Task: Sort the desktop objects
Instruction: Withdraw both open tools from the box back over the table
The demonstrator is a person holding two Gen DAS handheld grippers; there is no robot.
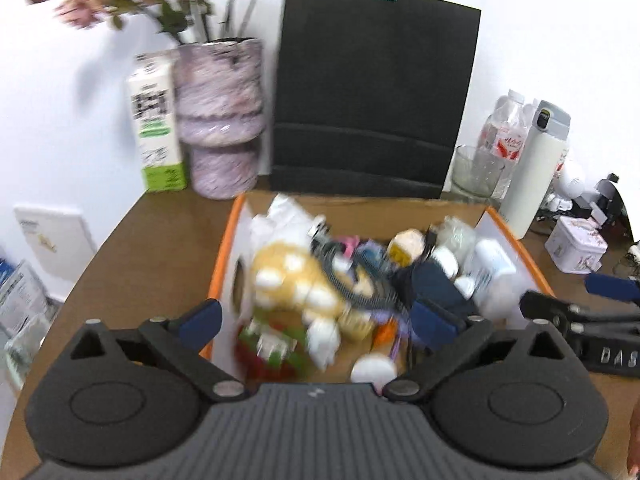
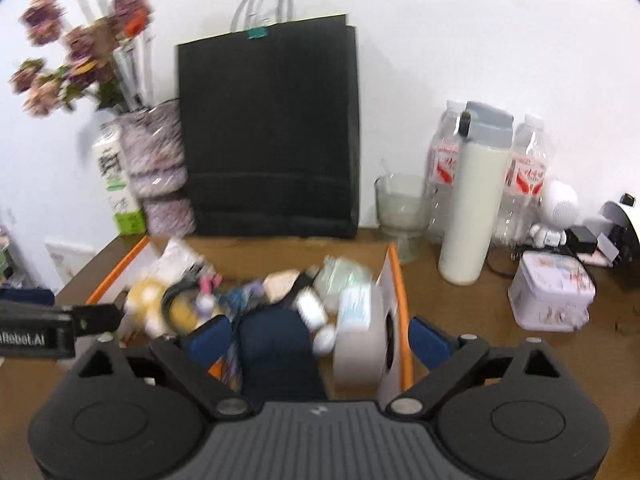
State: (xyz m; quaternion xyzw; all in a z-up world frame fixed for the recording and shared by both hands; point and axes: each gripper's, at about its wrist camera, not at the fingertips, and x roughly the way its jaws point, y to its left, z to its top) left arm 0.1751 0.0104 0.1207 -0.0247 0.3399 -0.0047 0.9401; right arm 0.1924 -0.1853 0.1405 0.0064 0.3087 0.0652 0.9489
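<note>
Both views blurred. Left hand-held gripper [image 1: 316, 322] released, blue pads wide apart, hovering over the orange-edged cardboard box [image 1: 224, 256] on the brown bench [image 1: 140, 248]. Inside the box, a jumble: yellow plush toy [image 1: 296, 280] at the left, tangled black cable [image 1: 352, 280] just beside it, white bottle [image 1: 494, 268] against the right wall, red-and-green item [image 1: 272, 352] near the front.

Right hand-held gripper [image 2: 320, 338] likewise released, straddling the box's right wall [image 2: 394, 320]; dark blue pouch [image 2: 276, 344] and a white cylinder [image 2: 360, 344] lying between its pads, contact impossible to tell.

Behind the box, upright against the white wall: black paper bag [image 2: 268, 132] with a teal clip, purple vase [image 1: 220, 116] of dried flowers, milk carton [image 1: 156, 124]. To the right on the bench: glass cup [image 2: 402, 208], white thermos [image 2: 476, 200], water bottles [image 2: 528, 172], floral tin [image 2: 552, 292].
</note>
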